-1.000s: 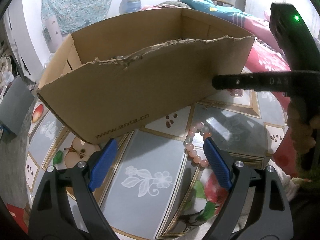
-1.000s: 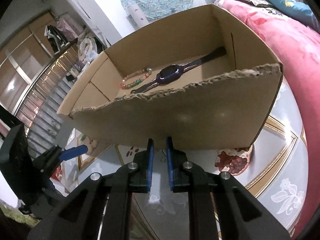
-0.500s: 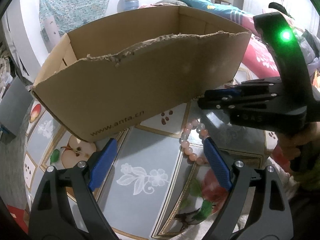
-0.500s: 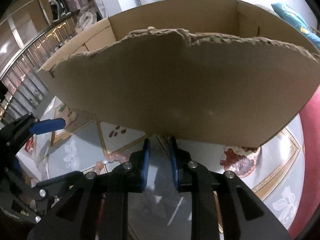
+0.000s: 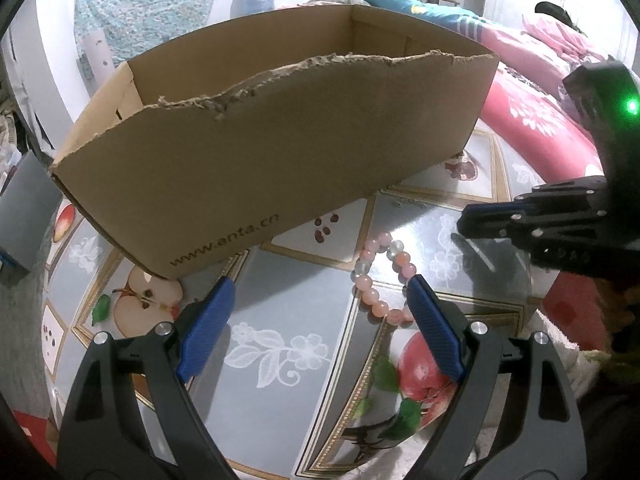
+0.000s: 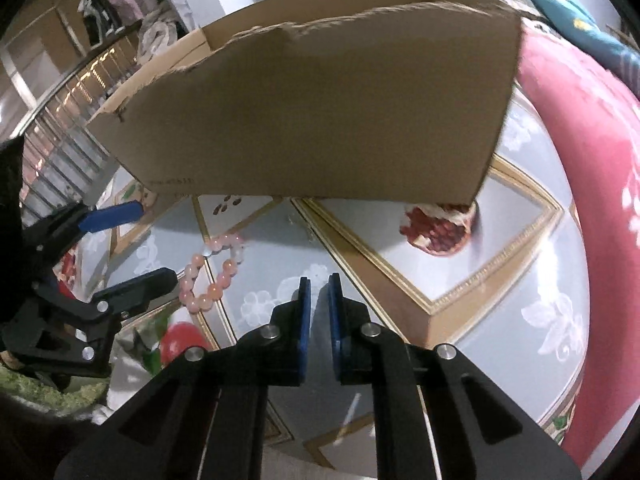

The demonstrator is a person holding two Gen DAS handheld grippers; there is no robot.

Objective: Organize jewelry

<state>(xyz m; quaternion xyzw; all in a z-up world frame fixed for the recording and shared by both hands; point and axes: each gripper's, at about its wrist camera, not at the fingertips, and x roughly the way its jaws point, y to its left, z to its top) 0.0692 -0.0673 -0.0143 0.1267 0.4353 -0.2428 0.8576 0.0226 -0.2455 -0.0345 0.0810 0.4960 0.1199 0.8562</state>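
A pink bead bracelet [image 5: 382, 280] lies flat on the flowery tablecloth [image 5: 280, 344], just in front of the near wall of the cardboard box [image 5: 280, 152]. It is not in the box yet.

The left gripper [image 5: 322, 300] hangs over the table with its blue pads spread wide and nothing between them. Its right pad is just beside the near end of the bracelet; I cannot tell if it touches. The right gripper [image 6: 316, 300], to the right of the bracelet, has just been closing. Its pads are almost together, with only a thin gap and nothing in it.

The bracelet is probably light and floppy, a loop of hard, smooth, round beads on a string. Beads can roll and slip out of a pinch. A good hold is likely across one side of the loop, squeezing one or two beads, then lifting slowly.
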